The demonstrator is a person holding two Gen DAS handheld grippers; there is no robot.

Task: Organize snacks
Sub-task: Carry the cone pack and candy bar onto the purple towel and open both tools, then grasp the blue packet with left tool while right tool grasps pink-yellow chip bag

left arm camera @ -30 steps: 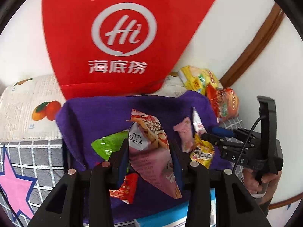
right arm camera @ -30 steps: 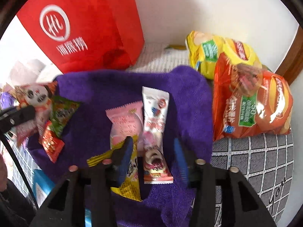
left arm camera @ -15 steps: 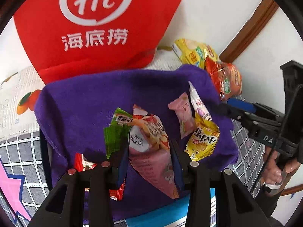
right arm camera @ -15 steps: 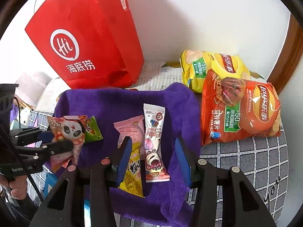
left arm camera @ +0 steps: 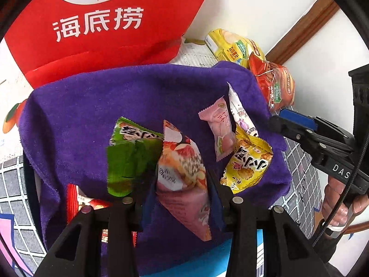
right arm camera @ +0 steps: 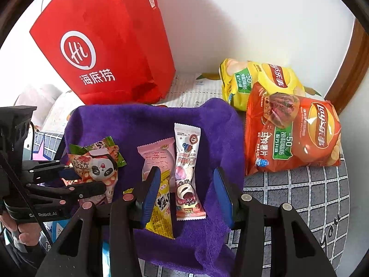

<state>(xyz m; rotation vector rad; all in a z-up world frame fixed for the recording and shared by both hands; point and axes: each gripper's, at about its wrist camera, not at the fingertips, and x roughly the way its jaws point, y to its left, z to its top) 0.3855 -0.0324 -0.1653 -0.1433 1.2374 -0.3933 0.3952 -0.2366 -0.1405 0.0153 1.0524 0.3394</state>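
Observation:
My left gripper (left arm camera: 182, 189) is shut on a pink panda snack packet (left arm camera: 184, 173), held above a purple towel (left arm camera: 92, 106); the packet also shows in the right wrist view (right arm camera: 96, 168). A green packet (left arm camera: 129, 159), a red packet (left arm camera: 76, 203), a pink packet (left arm camera: 219, 127), a white strip packet (left arm camera: 239, 113) and a yellow packet (left arm camera: 249, 161) lie on the towel. My right gripper (right arm camera: 186, 191) is open above the white strip packet (right arm camera: 186, 168), beside the yellow packet (right arm camera: 161, 212) and the pink packet (right arm camera: 156, 157).
A red paper bag (right arm camera: 108, 46) stands behind the towel against the wall. A yellow chip bag (right arm camera: 258, 78) and an orange chip bag (right arm camera: 293, 133) lie at the back right on a grey checked cloth (right arm camera: 311, 196). A blue box edge (left arm camera: 207, 260) shows under the towel.
Both grippers have risen and pulled back from the towel. The left one still holds the panda packet, now higher; the right one stays open over the strip packet.

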